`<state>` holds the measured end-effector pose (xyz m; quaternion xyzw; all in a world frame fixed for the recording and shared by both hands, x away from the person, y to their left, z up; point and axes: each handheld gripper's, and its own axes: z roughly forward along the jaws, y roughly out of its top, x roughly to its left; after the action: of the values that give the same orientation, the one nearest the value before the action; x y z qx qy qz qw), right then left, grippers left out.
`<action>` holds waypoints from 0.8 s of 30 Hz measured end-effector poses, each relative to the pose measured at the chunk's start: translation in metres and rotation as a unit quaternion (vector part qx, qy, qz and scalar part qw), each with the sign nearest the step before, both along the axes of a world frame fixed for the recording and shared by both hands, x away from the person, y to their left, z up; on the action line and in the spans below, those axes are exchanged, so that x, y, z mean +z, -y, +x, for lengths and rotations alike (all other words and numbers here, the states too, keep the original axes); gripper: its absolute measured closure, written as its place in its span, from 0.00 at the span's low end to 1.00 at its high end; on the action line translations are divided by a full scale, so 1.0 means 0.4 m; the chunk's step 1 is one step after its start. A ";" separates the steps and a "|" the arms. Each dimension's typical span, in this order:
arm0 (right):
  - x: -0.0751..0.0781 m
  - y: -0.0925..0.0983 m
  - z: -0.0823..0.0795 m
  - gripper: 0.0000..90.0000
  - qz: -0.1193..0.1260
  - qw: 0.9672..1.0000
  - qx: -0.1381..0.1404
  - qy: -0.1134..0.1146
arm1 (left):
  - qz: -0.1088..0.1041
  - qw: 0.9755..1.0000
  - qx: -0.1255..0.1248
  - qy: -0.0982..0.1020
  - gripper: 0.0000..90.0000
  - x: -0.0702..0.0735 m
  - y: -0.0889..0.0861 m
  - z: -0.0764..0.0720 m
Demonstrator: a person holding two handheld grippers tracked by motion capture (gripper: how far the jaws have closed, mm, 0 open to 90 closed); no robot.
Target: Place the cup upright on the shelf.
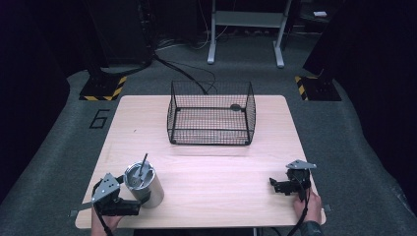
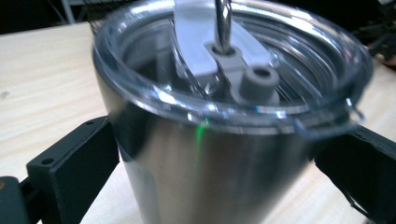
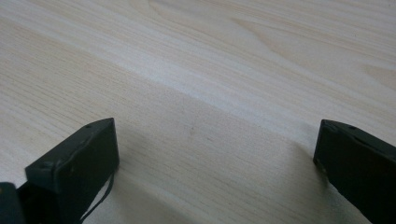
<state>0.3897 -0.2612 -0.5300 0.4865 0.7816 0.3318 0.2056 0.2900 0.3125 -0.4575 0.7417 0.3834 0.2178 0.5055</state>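
Note:
A steel tumbler (image 1: 143,184) with a clear lid and a straw stands at the table's near left, leaning slightly. My left gripper (image 1: 132,198) reaches it from the left, low on its body. In the left gripper view the tumbler (image 2: 210,154) sits between the two black jaws, which press on both of its sides, so my left gripper (image 2: 217,161) is shut on it. My right gripper (image 1: 277,185) rests low at the near right of the table, held by a hand. Its jaws are wide apart over bare wood, so my right gripper (image 3: 215,149) is open and holds nothing.
A black wire basket (image 1: 211,133) stands at the far middle of the light wooden table (image 1: 221,172), open at the top, with a small dark thing in its back right corner. Around the table lies grey carpet with cables and stand bases.

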 end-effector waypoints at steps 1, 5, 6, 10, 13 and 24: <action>0.000 0.000 0.000 0.00 0.000 1.000 0.000 0.000 | -0.002 1.000 0.009 0.005 0.00 -0.001 0.003 0.004; 0.000 0.000 0.000 0.00 0.000 1.000 0.001 0.001 | 0.003 1.000 0.015 0.010 0.00 -0.009 0.020 0.015; 0.000 0.000 0.000 0.00 0.000 1.000 0.000 0.001 | 0.003 1.000 0.015 0.010 0.00 -0.009 0.020 0.015; 0.000 0.000 0.000 0.00 0.000 1.000 0.001 0.000 | 0.012 0.999 0.030 0.009 0.02 -0.017 0.035 0.019; 0.000 0.000 0.000 0.00 0.000 1.000 0.001 0.000 | 0.011 0.999 0.039 0.021 0.03 -0.028 0.041 0.018; 0.000 0.000 0.000 0.00 0.000 1.000 0.000 0.001 | 0.012 0.999 0.041 0.022 0.04 -0.026 0.043 0.026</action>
<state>0.3897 -0.2613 -0.5300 0.4861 0.7815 0.3323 0.2064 0.3005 0.2954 -0.4677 0.7266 0.3992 0.2592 0.4954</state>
